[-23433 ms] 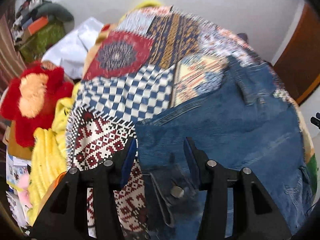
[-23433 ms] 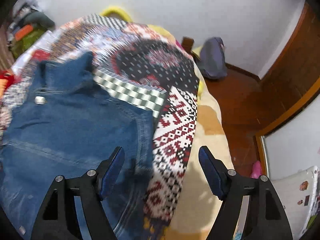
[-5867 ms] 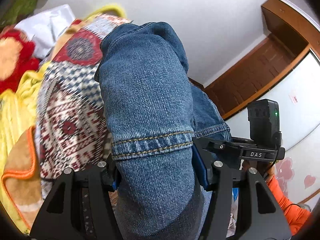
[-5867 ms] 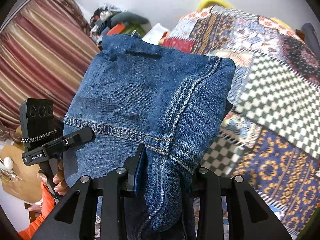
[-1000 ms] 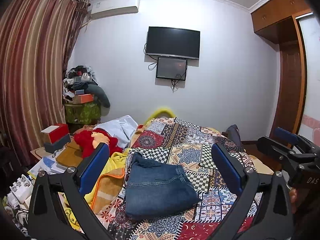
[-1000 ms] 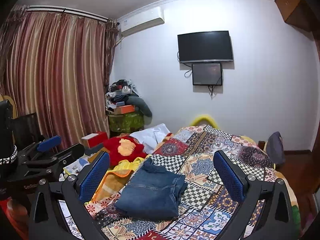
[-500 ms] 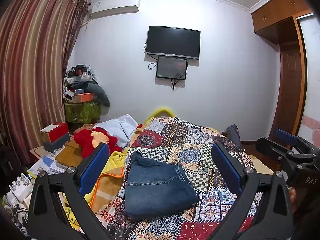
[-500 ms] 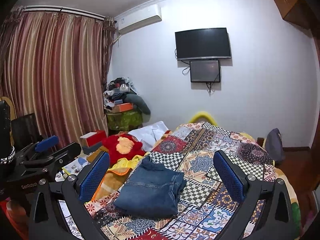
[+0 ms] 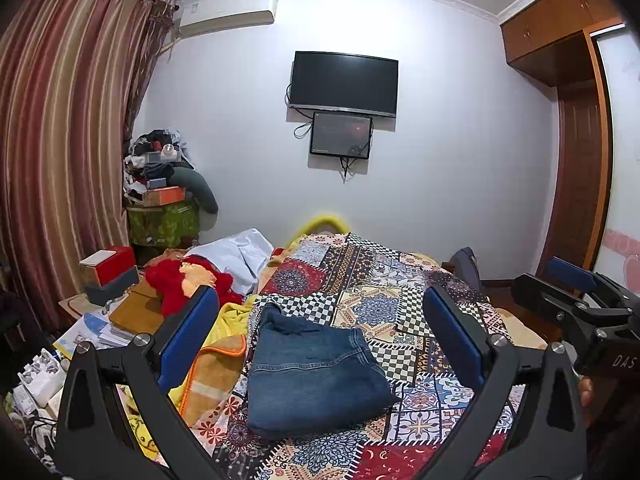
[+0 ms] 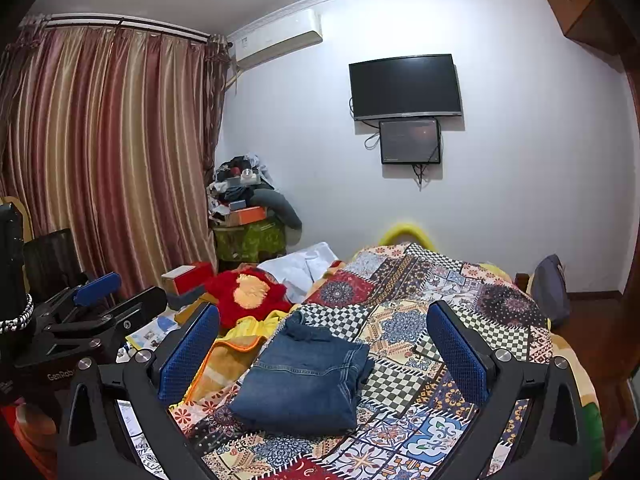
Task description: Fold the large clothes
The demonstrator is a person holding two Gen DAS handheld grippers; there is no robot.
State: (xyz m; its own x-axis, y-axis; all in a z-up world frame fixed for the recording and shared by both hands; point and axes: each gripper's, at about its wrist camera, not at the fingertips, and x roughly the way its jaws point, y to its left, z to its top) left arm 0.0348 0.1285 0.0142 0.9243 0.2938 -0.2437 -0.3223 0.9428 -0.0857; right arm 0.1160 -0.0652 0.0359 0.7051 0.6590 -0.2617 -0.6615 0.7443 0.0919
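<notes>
Curtains [image 10: 104, 168] in red and gold stripes fill the left of the room, with a cluttered corner stack beside them and a red plush toy [image 10: 248, 294] lying at the near left edge of the bed. Next comes the left gripper [image 9: 320, 340], its blue-padded jaws spread wide and holding nothing, raised well above the bedding. Framed between its fingers lie the folded jeans [image 9: 312, 372], a compact blue rectangle flat on the patchwork quilt [image 9: 400, 308], near the bed's foot and toward its left side, just beside an orange-edged yellow blanket [image 9: 216, 364]. The right gripper [image 10: 324, 348] is likewise gaping and empty, held high and well apart from the denim; the jeans [image 10: 308, 372] sit between its fingers in that view too. Further right the quilt runs bare to a dark backpack [image 10: 552, 288] leaning at the bed's far side, below the wall-mounted television [image 10: 404, 86].

Judging from the tidy bundle, the fold looks finished and the step in hand is a release and pull-back. Doing it well means keeping both claws spread and clear of the cloth so no edge is snagged or dragged open, and checking that the top layer lies square; the far end looks slightly bunched. If it needs a touch, a light press from above should serve better than a fresh pinch, which could lift a layer.
</notes>
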